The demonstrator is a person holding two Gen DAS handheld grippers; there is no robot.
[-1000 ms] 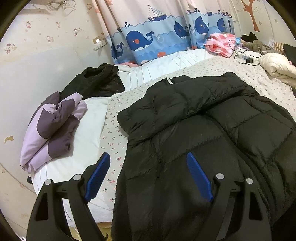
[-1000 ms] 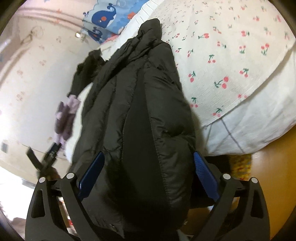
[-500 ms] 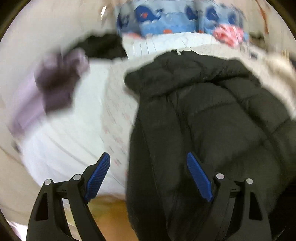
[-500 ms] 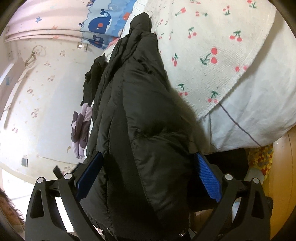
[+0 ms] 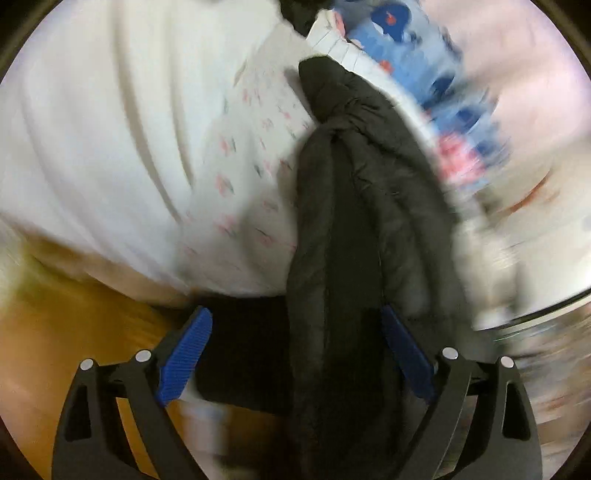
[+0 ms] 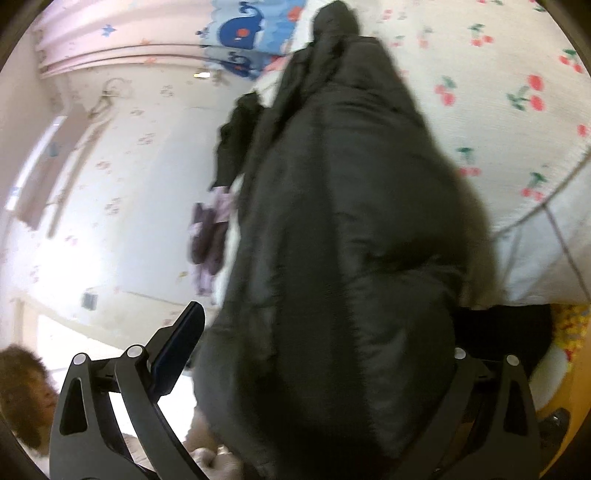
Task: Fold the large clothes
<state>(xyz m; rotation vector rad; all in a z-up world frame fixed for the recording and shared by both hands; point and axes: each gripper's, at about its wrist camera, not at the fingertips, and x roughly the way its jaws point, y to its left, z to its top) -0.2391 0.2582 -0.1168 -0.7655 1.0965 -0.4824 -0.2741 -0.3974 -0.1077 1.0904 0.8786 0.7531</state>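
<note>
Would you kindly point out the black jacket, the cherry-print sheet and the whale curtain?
black jacket (image 6: pixel 351 221): right wrist view, quilted body.
cherry-print sheet (image 6: pixel 517 92): right wrist view, bare top surface.
whale curtain (image 6: pixel 240 33): right wrist view, blue whale.

From my remote station I take the bed (image 6: pixel 532 266) as landmark. Its cherry-print sheet (image 6: pixel 491 74) covers the top; in the left wrist view the same sheet (image 5: pixel 255 155) is blurred, with a plain white quilt (image 5: pixel 92 140) beside it. Beyond the bed's far end hangs a whale-pattern curtain (image 6: pixel 240 33). Along the bed's far side I see a small dark garment (image 6: pixel 232 144) and a purple-and-lilac bundle (image 6: pixel 208 236) against the patterned wall (image 6: pixel 140 177). Below the bed's near edge lies an orange-brown wooden floor (image 5: pixel 74 332). A curly-haired head (image 6: pixel 22 391) shows low, away from the bed.
</note>
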